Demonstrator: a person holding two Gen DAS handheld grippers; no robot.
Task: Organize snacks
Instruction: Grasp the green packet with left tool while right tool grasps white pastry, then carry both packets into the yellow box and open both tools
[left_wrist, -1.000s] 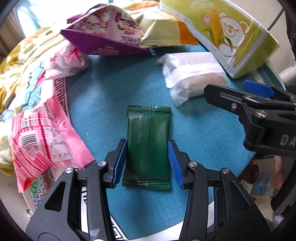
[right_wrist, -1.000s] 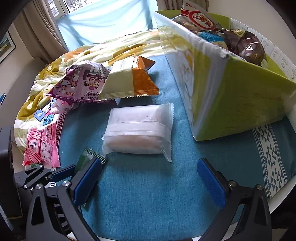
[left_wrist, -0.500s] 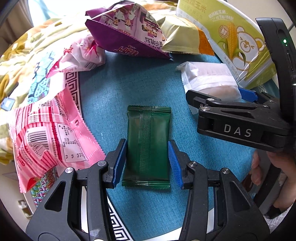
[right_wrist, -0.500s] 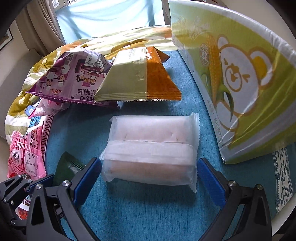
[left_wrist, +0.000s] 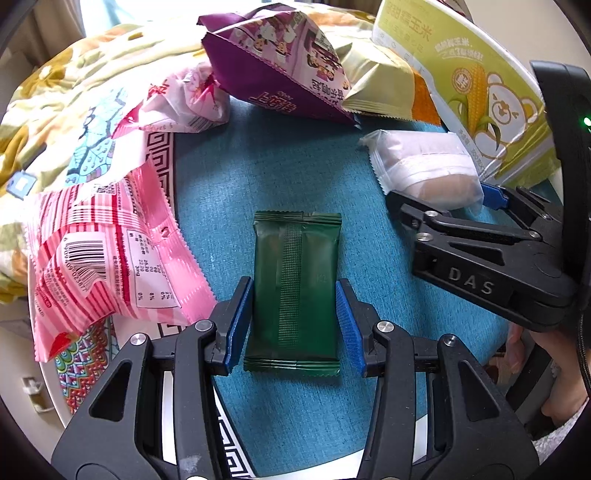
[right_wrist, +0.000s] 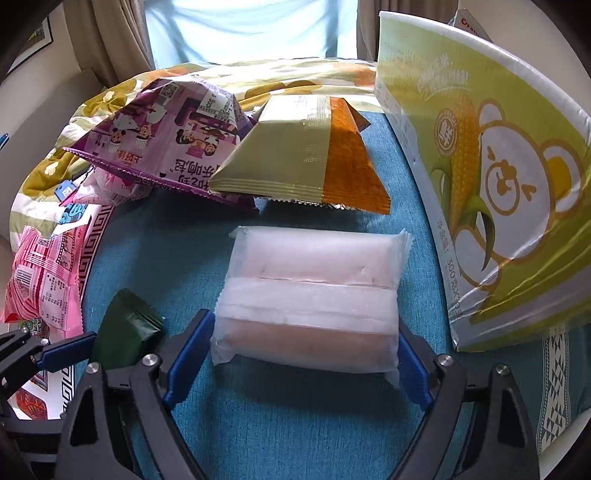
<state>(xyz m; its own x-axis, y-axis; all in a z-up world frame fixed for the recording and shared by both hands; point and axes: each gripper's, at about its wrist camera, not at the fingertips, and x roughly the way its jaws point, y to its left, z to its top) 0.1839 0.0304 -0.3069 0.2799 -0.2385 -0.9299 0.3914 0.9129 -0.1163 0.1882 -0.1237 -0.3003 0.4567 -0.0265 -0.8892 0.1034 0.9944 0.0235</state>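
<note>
A dark green packet (left_wrist: 295, 258) hangs in my left gripper (left_wrist: 293, 321), whose blue pads press on its two long sides above the teal tablecloth (left_wrist: 295, 166). The packet's corner (right_wrist: 125, 332) shows at the lower left in the right wrist view. My right gripper (right_wrist: 299, 354) straddles a white translucent packet (right_wrist: 314, 288) lying on the cloth. Its jaws are closing, and the pads stand right at the wrapper's side edges without squeezing it. In the left wrist view the right gripper (left_wrist: 447, 199) reaches in from the right onto the white packet (left_wrist: 424, 162).
A tall green-and-yellow box with a corn and bear print (right_wrist: 498, 184) stands close on the right. Behind the white packet lie a purple bag (right_wrist: 166, 140) and an olive-and-orange bag (right_wrist: 295, 162). A pink bag (left_wrist: 103, 258) lies at the left on a floral blanket.
My right gripper came down and forward until the white packet lay between its jaws, which then narrowed. My left gripper kept its hold on the green packet while shifting slightly.
</note>
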